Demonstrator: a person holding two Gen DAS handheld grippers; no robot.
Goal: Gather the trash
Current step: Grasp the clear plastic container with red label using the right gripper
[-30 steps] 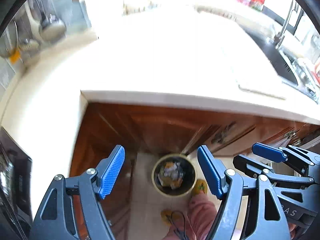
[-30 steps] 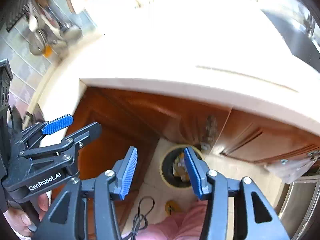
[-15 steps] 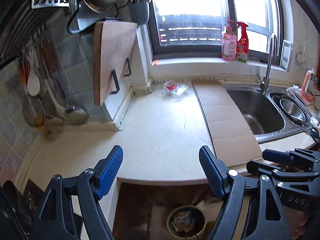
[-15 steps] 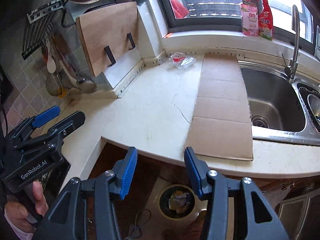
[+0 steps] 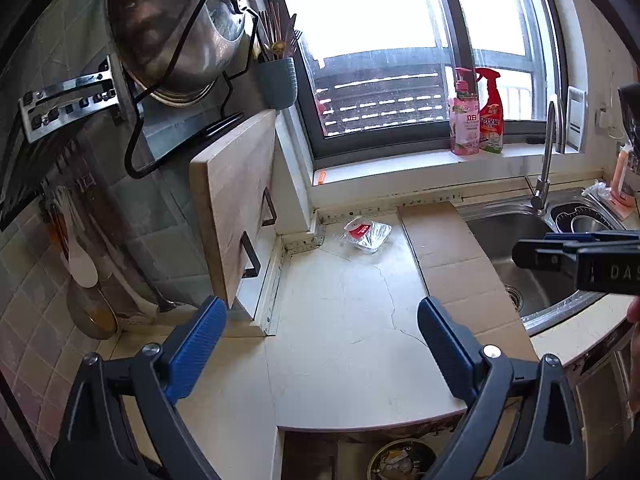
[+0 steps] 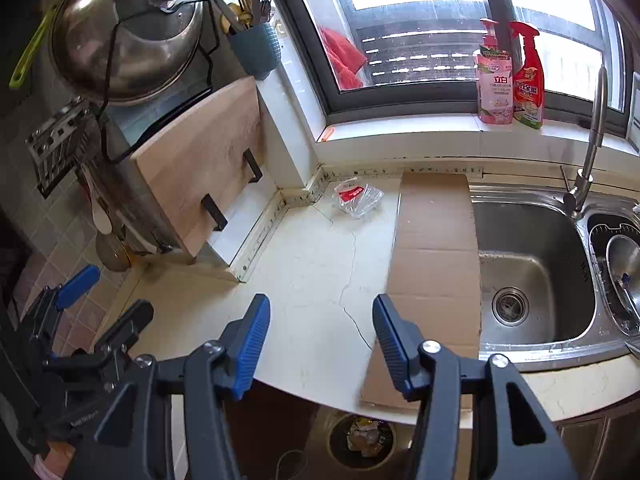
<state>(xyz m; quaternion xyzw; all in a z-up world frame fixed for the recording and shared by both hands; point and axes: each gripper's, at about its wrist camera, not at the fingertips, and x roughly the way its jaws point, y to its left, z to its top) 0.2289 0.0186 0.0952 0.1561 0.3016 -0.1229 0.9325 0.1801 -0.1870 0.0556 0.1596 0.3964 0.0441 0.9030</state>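
Hovering over the near edge of the counter [image 5: 344,320], the left gripper [image 5: 322,344] has its blue pads spread wide, jaws just opened further, nothing between them. The right gripper [image 6: 320,338] hangs beside it to the right, jaws also just opened a little, a moderate gap and empty.

Far back on the counter, by the corner under the window sill, lies the trash: a crumpled clear wrapper [image 5: 368,233] with a red label, resting alone, just left of the cardboard sheet [image 5: 460,276]. In the right view the wrapper [image 6: 357,198] sits well apart from both grippers. The cardboard [image 6: 436,264] runs from the back wall to the near edge, along the sink [image 6: 532,268].

Down on the floor, under the counter edge, the bin [image 6: 362,440] shows scraps inside. A cutting board [image 5: 232,208] leans on the left wall.
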